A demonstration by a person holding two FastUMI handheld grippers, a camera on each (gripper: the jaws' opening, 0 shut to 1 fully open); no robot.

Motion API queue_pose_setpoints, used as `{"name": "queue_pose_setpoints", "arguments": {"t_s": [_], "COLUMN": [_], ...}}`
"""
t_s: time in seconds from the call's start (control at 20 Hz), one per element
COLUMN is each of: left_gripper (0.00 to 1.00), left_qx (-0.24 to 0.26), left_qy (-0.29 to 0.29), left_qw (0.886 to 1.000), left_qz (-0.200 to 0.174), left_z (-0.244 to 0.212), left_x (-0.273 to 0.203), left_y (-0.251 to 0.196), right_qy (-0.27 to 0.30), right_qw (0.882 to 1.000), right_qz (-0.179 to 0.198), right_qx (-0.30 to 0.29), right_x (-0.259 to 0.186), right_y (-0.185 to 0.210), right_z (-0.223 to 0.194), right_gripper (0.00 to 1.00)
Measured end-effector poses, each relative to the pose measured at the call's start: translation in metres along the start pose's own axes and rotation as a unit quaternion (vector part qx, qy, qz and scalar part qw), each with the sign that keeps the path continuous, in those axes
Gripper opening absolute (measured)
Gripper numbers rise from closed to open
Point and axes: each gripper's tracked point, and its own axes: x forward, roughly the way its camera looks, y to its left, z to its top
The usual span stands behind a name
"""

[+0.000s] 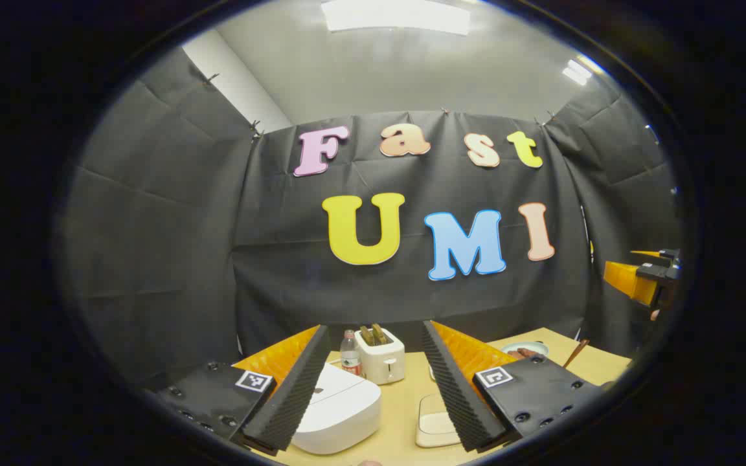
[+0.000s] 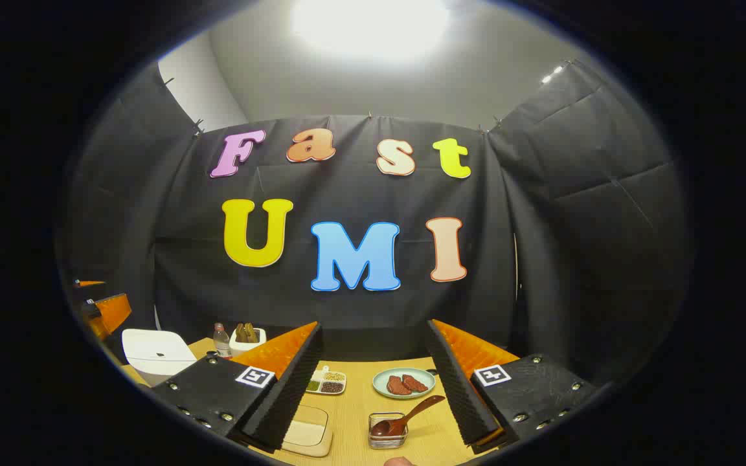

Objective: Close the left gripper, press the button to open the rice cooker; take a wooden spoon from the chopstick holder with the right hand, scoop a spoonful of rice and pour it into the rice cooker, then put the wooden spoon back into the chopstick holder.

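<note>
Left gripper (image 1: 373, 382): fingers spread wide, nothing between them, held high over the table (image 1: 405, 401). Rice cooker (image 1: 337, 408) just inside and below the left finger, lid down, not yet opened. Toaster (image 1: 381, 356) and bottle (image 1: 350, 353) beyond it, between the fingers.

Right gripper (image 2: 373, 382): fingers likewise spread, holding nothing. Wooden spoon (image 2: 405, 417) low between the fingers, nearer the right one, bowl down in a small wire holder (image 2: 387, 432), handle leaning up toward the right finger. Plate (image 2: 404, 383) with two brown pieces beyond it; divided dish of grains (image 2: 326, 382) by the left finger; shallow tray (image 2: 307, 430) below that.

Spoon judged light, stiff, smooth-finished, so somewhat slippery; best taken on the upper handle, clear of the holder rim. Holder looks light and likely to tip or drag if pulled sideways. Cooker lid presumably sprung; button position not clearly made out.

No readable brand or label; bottle label too small. Square coded markers on both grippers.
</note>
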Motion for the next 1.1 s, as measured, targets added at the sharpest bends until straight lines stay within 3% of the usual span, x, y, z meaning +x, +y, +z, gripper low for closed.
{"name": "queue_pose_setpoints", "arguments": {"t_s": [1.1], "left_gripper": [0.98], "left_qx": [0.007], "left_qy": [0.0], "left_qw": [1.0], "left_qz": [0.019], "left_z": [0.001], "left_x": [0.006], "left_y": [0.0], "right_qy": [0.003], "right_qw": [1.0], "right_qz": [-0.002], "right_qx": [-0.006], "right_x": [0.005], "right_y": [-0.013], "right_z": [-0.001], "right_gripper": [0.96]}}
